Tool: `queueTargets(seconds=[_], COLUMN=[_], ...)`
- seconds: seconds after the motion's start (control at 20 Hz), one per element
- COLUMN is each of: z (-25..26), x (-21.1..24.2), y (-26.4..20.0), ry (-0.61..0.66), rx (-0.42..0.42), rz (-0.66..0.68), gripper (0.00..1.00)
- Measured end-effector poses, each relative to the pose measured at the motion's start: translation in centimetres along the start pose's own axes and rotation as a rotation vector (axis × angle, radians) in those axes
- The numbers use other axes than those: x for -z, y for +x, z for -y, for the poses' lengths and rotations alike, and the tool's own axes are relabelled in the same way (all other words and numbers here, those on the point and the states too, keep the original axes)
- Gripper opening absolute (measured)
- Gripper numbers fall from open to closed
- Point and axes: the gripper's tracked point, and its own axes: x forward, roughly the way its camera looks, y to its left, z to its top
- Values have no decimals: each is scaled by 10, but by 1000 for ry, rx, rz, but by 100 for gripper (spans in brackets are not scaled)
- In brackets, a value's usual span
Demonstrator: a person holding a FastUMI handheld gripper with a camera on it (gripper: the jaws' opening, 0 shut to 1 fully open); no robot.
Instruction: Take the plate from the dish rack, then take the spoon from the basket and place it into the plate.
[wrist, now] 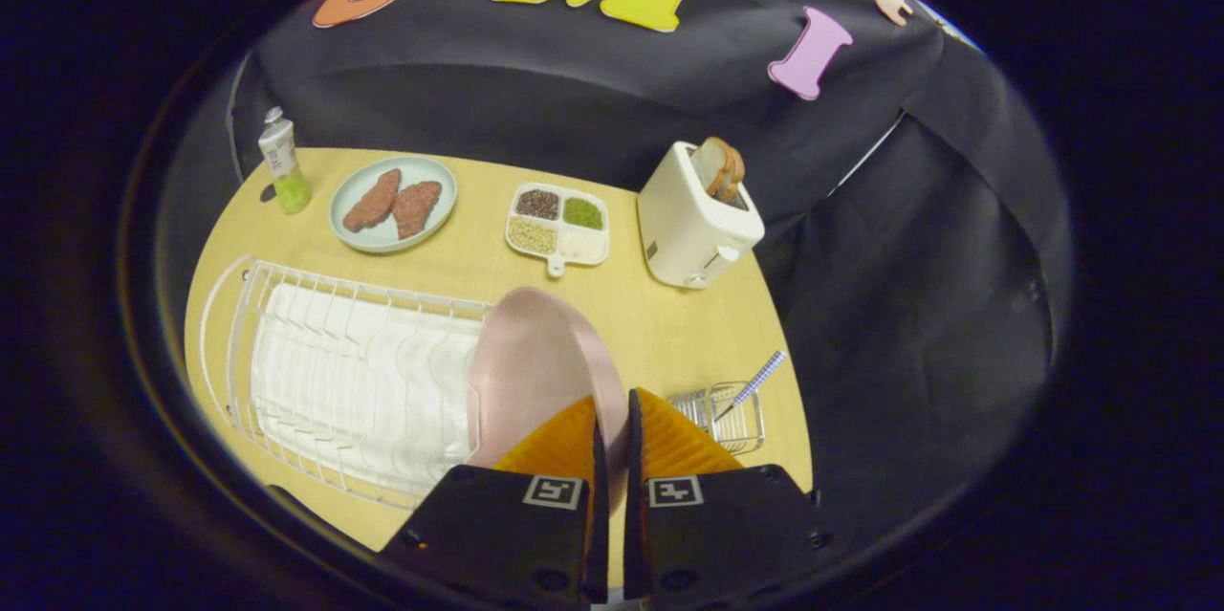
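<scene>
The tool has its two fingers drawn close together with the rim of the pale pink round plate pinched between them, so I judge it to be gripping the plate by its edge. The plate stands tilted on edge just ahead of the fingers, at the near end of the white wire dish rack, overlapping the rack's end wires; whether it is resting in a slot or already lifted free cannot be told from here. The rack sits on the light wooden round table with a white cloth or mat under its wires, and the rest of its slots look empty. To the other side of the fingers, just beside them, lies the small wire basket, and the spoon with a checked blue-and-white handle leans in it, untouched. By my reading the first step is under way: the plate is caught but not yet set flat on the table. Left to do are setting the plate down, letting go, fetching the spoon from the basket and laying it in the plate. Farther back on the table stand a white toaster with bread slices, a white divided tray of grains, a pale green plate with two pieces of meat and a small white-and-green tube, none of them part of the job.
</scene>
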Motion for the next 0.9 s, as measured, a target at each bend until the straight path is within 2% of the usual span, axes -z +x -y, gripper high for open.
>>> queueTargets(seconds=[0.15, 0.3, 0.55, 0.9], z=[4, 5, 16, 18], x=[-6, -4, 31, 141], y=[-13, -36, -76, -105], ry=[-10, 23, 107, 187], rx=[97, 75, -127, -425], rz=[79, 134, 226, 275], gripper=[11, 11, 11, 11])
